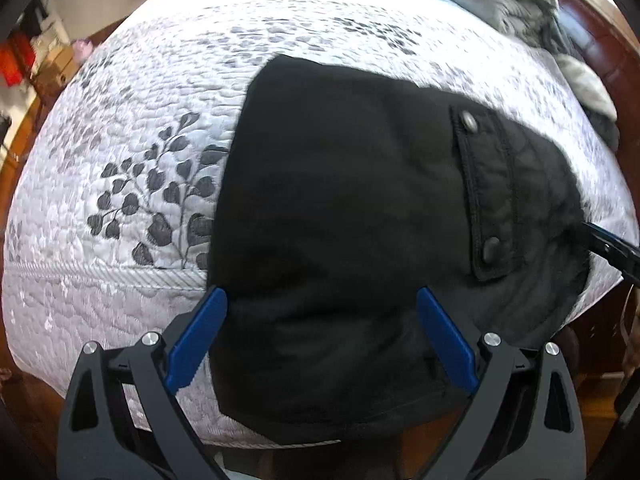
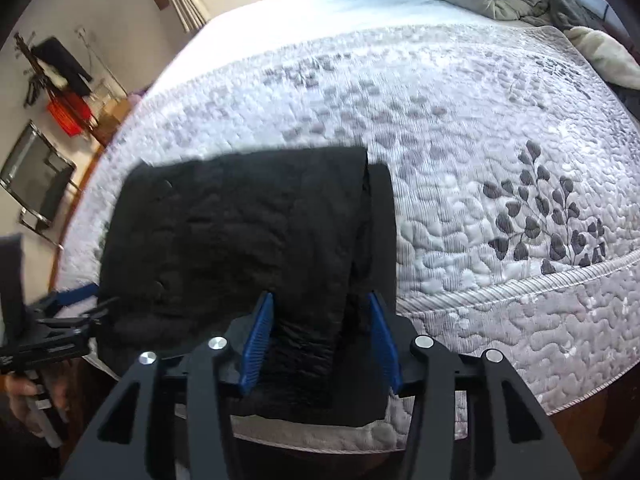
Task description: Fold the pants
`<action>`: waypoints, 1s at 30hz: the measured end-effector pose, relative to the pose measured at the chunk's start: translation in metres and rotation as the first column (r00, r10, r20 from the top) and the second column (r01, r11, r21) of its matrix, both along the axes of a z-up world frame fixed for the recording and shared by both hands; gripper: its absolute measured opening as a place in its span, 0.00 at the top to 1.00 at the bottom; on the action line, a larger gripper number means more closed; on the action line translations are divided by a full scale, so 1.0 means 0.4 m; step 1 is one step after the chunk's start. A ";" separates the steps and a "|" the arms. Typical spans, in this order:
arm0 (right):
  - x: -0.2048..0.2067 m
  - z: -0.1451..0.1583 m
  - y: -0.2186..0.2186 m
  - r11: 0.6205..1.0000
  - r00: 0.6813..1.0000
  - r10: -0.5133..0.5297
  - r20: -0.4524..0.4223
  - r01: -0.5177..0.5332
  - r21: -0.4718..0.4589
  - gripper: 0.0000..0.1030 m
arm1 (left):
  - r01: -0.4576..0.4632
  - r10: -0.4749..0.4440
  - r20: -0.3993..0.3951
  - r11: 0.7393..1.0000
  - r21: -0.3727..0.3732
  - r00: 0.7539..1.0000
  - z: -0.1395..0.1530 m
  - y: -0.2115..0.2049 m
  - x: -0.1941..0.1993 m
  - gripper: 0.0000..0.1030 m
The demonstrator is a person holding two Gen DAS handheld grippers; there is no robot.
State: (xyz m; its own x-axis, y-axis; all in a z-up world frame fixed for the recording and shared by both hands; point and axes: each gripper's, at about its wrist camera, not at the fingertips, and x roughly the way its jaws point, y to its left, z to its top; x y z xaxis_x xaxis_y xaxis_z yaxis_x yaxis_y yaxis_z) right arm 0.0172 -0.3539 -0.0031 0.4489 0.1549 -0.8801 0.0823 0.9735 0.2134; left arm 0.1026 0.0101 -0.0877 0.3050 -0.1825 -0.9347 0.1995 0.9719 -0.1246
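Two grippers, mine, spread wide over black pants (image 1: 340, 220) folded at the bed (image 1: 120, 200) edge: left gripper (image 1: 322, 340), right gripper (image 2: 320, 340). Seemingly the last fold; next, pinch the near hem.

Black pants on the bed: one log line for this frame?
black quilted pants: folded, near edge of grey leaf-patterned quilt | left gripper: open, straddling pants | right gripper: open, straddling pants

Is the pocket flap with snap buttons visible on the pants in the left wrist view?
Yes, the pocket flap with two snaps lies on the black pants.
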 end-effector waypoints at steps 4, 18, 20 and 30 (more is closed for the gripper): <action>0.018 0.062 0.001 1.000 0.998 -0.014 0.057 0.016 -0.024 0.53 | -0.031 0.032 0.034 0.999 -0.036 0.999 0.044 0.022 0.013 0.07; 0.151 -0.017 0.063 1.000 1.000 0.014 -0.002 -0.014 0.015 0.60 | 0.063 -0.063 0.022 0.998 -0.002 0.998 0.017 -0.061 0.026 0.07; 0.166 -0.040 0.056 1.000 1.000 0.007 -0.020 -0.007 0.020 0.61 | 0.058 -0.058 0.010 0.998 -0.004 0.998 0.006 -0.061 0.032 0.07; 0.187 -0.072 0.037 0.999 0.999 0.001 -0.039 0.000 0.045 0.60 | 0.058 -0.058 0.008 0.998 0.018 0.998 -0.003 -0.058 0.050 0.07</action>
State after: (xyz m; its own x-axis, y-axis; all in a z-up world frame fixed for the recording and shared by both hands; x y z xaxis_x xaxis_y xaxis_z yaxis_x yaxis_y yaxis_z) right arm 0.0922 -0.3393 -0.0318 0.4141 0.1950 -0.8891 0.0909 0.9630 0.2536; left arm 0.1227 -0.0131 -0.0889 0.3028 -0.1835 -0.9352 0.2565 0.9608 -0.1054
